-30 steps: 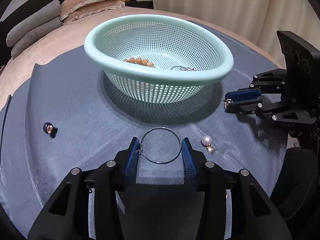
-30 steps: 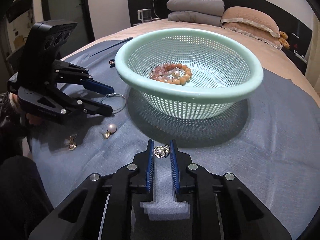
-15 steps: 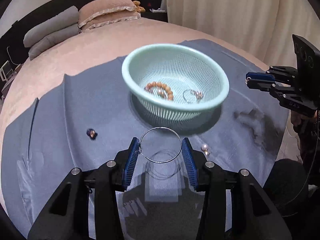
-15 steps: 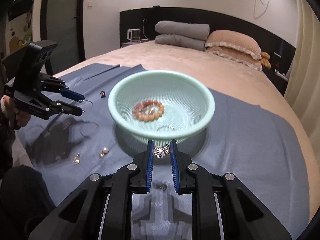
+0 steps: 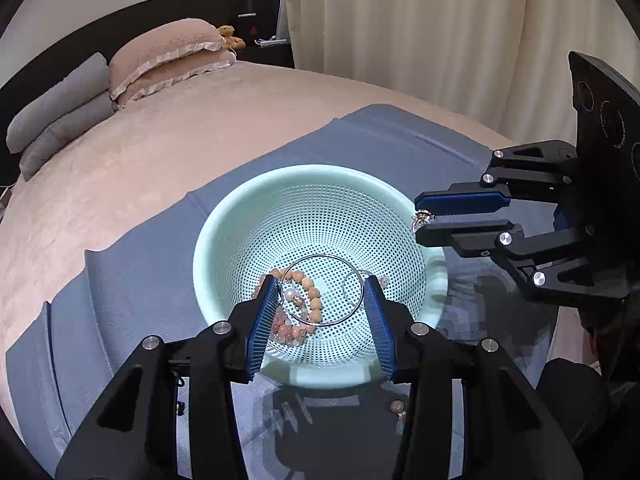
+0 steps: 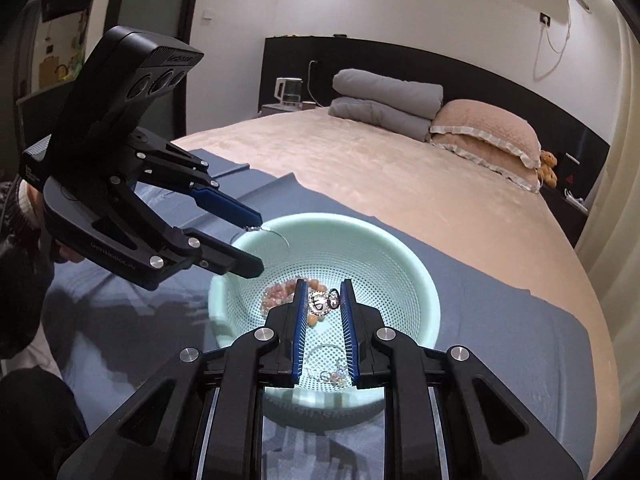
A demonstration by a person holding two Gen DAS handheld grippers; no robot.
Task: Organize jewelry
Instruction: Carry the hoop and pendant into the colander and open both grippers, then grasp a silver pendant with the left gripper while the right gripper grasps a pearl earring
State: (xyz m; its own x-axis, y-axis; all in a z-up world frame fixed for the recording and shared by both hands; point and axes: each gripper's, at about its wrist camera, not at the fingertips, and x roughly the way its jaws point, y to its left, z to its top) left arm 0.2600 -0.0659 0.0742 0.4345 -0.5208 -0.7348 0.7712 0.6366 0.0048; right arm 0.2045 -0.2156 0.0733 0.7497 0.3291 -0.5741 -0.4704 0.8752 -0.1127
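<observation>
Both grippers over our mint basket [image 5: 434, 280], frame centre: left gripper [image 5: 322, 296] fingers pinching silver bangle [image 5: 356, 280]; right gripper [image 6: 323, 302] fingers pinching rhinestone earring [image 6: 320, 303].

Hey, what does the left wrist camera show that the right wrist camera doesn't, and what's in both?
Only the left wrist view shows the pearl earring lying on the blue cloth near the basket, and the curtains.

Only the right wrist view shows the kettle by the headboard.

Both show the mint basket with the bead bracelet inside, the left hand-held gripper holding the wire bangle, and the right hand-held gripper clamped on a sparkly ring.
</observation>
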